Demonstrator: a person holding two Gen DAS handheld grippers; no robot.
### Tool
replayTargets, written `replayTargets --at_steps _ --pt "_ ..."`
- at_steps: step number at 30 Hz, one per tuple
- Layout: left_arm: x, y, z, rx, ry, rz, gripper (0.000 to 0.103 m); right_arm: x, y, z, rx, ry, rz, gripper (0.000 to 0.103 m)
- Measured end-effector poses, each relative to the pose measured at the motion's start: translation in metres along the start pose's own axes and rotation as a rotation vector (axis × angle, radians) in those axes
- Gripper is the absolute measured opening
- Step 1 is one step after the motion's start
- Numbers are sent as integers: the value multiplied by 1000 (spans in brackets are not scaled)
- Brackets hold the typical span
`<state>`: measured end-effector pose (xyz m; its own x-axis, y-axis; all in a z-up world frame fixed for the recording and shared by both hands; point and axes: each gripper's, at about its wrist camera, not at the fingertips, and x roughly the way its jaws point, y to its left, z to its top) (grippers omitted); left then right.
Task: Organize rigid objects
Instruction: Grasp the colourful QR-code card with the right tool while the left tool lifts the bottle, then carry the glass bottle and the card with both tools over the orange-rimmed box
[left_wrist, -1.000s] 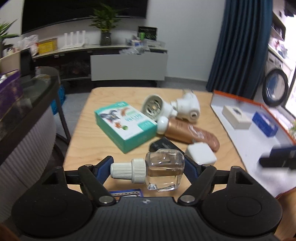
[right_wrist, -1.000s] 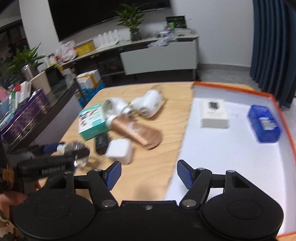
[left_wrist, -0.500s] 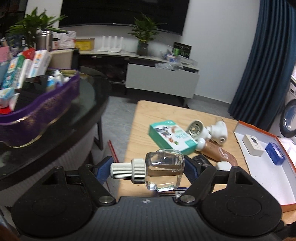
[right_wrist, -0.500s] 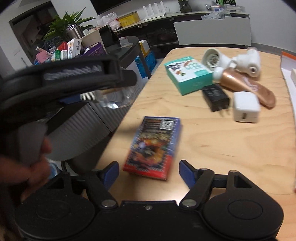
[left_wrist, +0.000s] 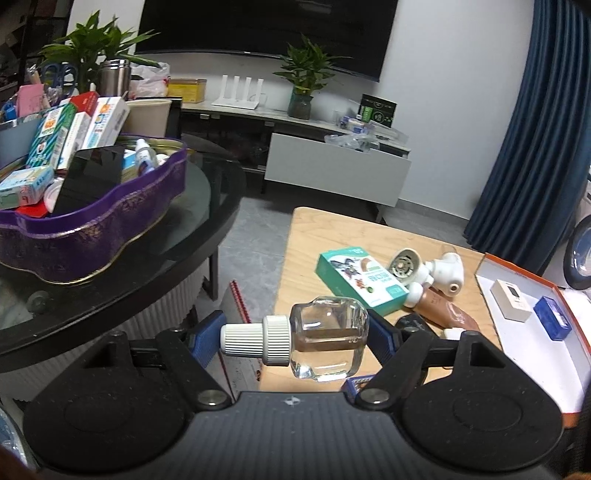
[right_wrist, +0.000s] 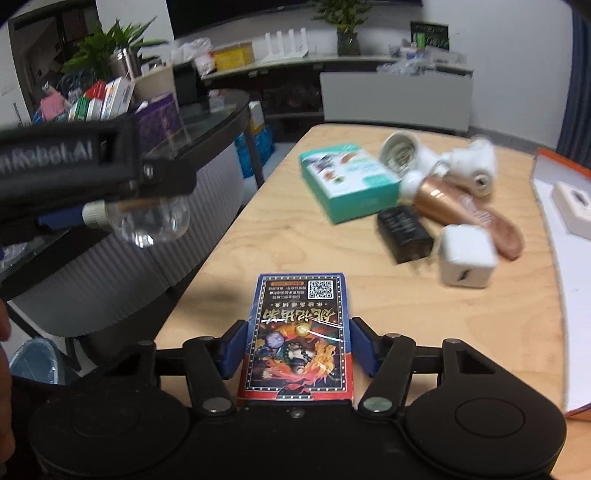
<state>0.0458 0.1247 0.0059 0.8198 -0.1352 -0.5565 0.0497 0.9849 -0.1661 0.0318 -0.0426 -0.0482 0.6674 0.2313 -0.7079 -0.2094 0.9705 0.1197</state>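
Card box only R view, R gripper closing round it | L gripper clamps bottle

One glass bottle, one card box, one green box, two chargers beside it, two plants

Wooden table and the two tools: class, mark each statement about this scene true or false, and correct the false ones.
1. The left tool holds a glass bottle with a white cap. True.
2. The card box lies between the closing right tool's fingers. True.
3. The teal box sits in the orange tray. False: it lies on the wooden table.
4. The white charger stands on the black charger. False: they lie side by side.
5. The tray holds a blue box. True.
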Motion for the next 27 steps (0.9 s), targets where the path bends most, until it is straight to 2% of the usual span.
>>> replayTargets --at_steps 4,12,22,27 --pt "2 -10 -4 3 8 -22 81 -24 -18 6 -15 -77 -42 72" --pt "5 -48 -7 38 11 -92 81 -67 -72 15 65 -178 -131 72" --pt "18 -142 -3 149 36 -260 81 -117 -163 21 224 -282 -265 72" --pt "25 -190 1 201 41 -338 81 -134 -208 19 287 -300 -318 72"
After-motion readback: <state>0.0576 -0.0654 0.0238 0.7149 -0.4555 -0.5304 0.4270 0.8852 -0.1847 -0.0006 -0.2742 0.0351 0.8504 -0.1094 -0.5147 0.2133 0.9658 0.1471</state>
